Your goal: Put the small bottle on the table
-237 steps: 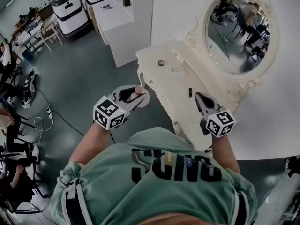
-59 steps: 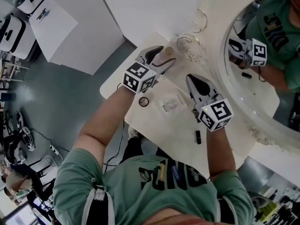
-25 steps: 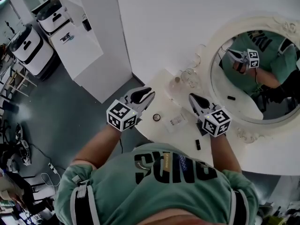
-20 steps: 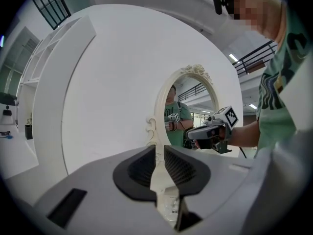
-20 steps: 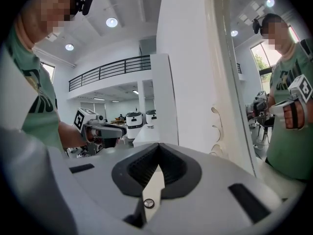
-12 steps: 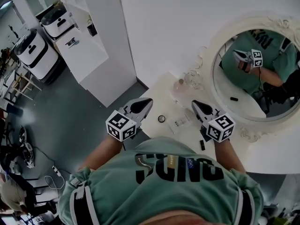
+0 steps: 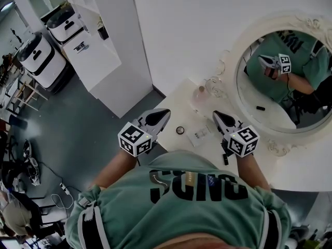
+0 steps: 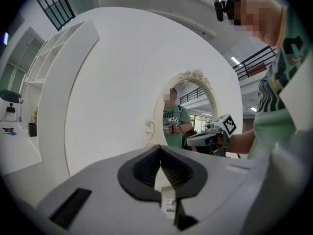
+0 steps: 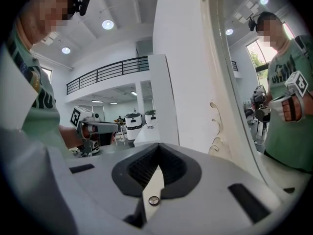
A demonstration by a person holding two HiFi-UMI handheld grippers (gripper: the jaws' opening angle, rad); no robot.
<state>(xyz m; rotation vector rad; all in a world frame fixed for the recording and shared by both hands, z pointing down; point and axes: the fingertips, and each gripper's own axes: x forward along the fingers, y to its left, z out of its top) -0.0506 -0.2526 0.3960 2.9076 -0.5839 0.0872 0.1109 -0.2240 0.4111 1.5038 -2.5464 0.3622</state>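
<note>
The small pale bottle (image 7: 200,91) stands upright on the white dressing table (image 7: 179,108), near its back edge beside the mirror frame. My left gripper (image 7: 163,113) hovers at the table's left edge, well short of the bottle, shut with nothing between its jaws; in the left gripper view the left gripper (image 8: 160,150) shows its jaws meeting at the tip. My right gripper (image 7: 217,115) is over the table's right part, also shut and empty, as the right gripper (image 9: 157,150) in its own view confirms.
A small dark round thing (image 7: 180,130), a clear packet (image 7: 198,134) and a short black item (image 7: 224,158) lie on the table. A glass ornament (image 7: 215,90) stands by the bottle. The oval mirror (image 7: 280,82) lines the right. A white cabinet (image 7: 98,56) stands left.
The left gripper's jaws have closed from partly open to shut, with nothing in them, and it has drawn back a little from the table. The bottle stays standing by the mirror.
</note>
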